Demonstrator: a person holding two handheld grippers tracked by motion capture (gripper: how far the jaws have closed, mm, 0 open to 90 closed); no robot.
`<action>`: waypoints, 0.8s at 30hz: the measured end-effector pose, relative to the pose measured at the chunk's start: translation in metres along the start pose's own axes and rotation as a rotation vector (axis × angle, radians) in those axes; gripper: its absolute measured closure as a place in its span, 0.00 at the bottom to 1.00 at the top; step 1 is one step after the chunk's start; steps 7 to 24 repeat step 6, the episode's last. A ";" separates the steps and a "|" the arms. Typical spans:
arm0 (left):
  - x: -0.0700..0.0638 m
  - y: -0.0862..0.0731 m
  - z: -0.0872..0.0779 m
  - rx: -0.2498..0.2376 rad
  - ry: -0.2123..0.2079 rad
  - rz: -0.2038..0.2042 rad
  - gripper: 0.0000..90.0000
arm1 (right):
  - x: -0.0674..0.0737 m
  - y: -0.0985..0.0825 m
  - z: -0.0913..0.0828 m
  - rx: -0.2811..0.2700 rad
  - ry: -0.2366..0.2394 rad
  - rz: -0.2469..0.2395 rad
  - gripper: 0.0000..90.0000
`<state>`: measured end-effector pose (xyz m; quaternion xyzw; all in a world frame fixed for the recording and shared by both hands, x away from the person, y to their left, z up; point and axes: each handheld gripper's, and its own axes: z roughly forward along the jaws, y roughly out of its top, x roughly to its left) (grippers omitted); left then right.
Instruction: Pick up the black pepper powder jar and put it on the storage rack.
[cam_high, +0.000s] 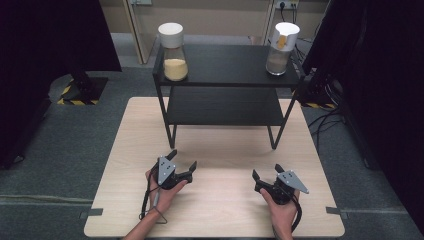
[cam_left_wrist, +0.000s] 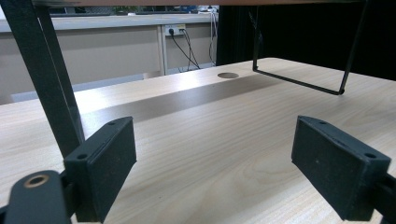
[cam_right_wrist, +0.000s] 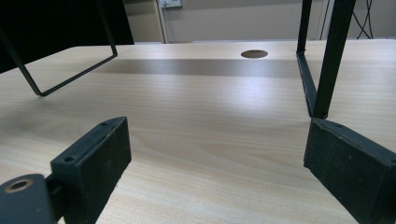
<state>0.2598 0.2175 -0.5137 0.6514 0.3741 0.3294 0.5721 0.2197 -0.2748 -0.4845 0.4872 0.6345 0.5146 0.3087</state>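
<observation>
A black two-tier shelf rack (cam_high: 225, 65) stands on the far half of a light wooden table (cam_high: 215, 210), and two jars sit on its top board, well apart. The jar with yellow grains (cam_high: 173, 52) stands at the rack's left corner; it has a white lid and is roughly a third full. The jar with pale contents (cam_high: 281, 49) stands at the right corner, upright, with a white top and a yellow mark on its side. On the near half of the table, the left gripper (cam_high: 184, 164) rests in the person's left hand (cam_high: 162, 192), its jaws spread wide and holding nothing, angled toward the rack's left legs. In the left gripper view its two black pads (cam_left_wrist: 105, 163) stand far apart just above bare wood, with a rack leg (cam_left_wrist: 44, 74) close behind the left one. The right gripper (cam_high: 266, 172) is held in the right hand (cam_high: 282, 212), well apart from the left one, its jaws likewise parted and empty. In the right gripper view a rack leg (cam_right_wrist: 331, 56) rises just beyond the right pad (cam_right_wrist: 350, 172), and a round hole (cam_right_wrist: 254, 54) shows in the tabletop farther back. A dark grey floor (cam_high: 60, 150) surrounds the table.
</observation>
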 end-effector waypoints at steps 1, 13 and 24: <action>0.000 0.000 0.000 0.002 0.000 0.001 0.15 | 0.000 0.000 0.000 -0.001 0.000 0.001 0.08; 0.000 0.001 0.000 0.004 0.000 0.001 0.15 | -0.001 0.000 0.000 -0.002 0.002 0.005 0.08; 0.000 0.001 0.000 0.004 0.000 0.001 0.15 | -0.001 0.000 0.000 -0.002 0.002 0.005 0.08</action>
